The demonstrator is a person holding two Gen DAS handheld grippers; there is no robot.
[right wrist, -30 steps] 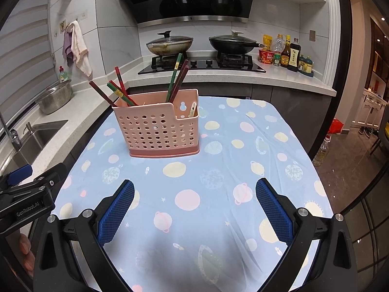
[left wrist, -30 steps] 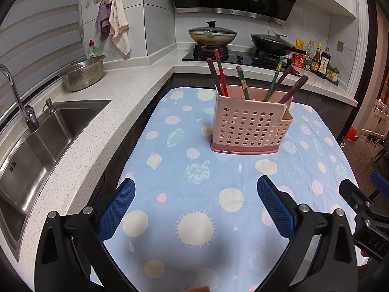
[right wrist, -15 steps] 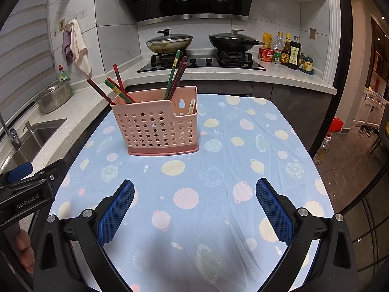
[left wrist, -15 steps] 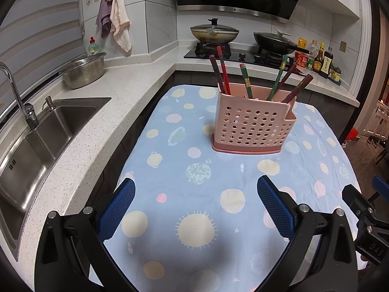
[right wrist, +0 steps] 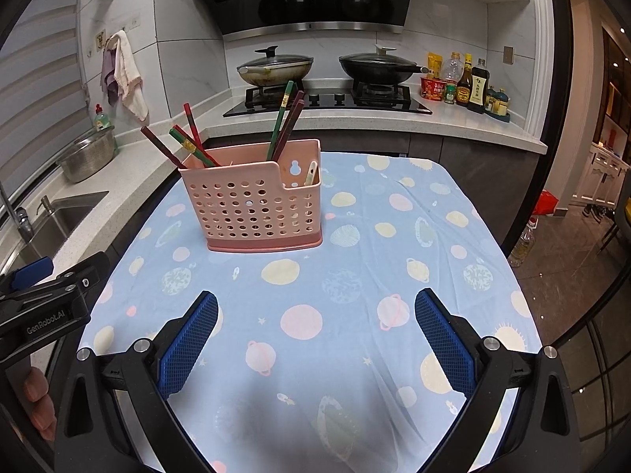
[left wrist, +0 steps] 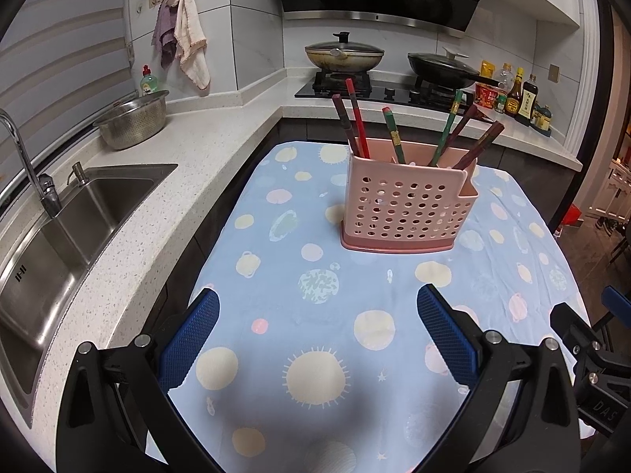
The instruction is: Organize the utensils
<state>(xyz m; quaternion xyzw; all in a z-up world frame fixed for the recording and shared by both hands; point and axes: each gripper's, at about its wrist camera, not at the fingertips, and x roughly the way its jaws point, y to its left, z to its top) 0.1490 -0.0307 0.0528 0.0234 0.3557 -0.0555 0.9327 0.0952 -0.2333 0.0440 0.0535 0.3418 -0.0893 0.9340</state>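
Chopsticks [left wrist: 394, 136] stand in pink holder [left wrist: 406, 207] on tabletop [left wrist: 323, 339].
Left gripper [left wrist: 317, 339] and right gripper [right wrist: 315, 339] both wide open, empty, well short of the holder.

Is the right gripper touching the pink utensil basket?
Apart. The right wrist view shows bare tablecloth between the open right gripper and the pink utensil basket.

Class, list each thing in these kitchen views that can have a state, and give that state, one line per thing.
left gripper: open, empty, above the cloth.
right gripper: open, empty.
pink utensil holder: upright on the spotted tablecloth.
chopsticks: standing tilted in the holder.
wok: lid on.
black pan: lid on.
faucet: no water seen running.
towels: hanging on the wall.
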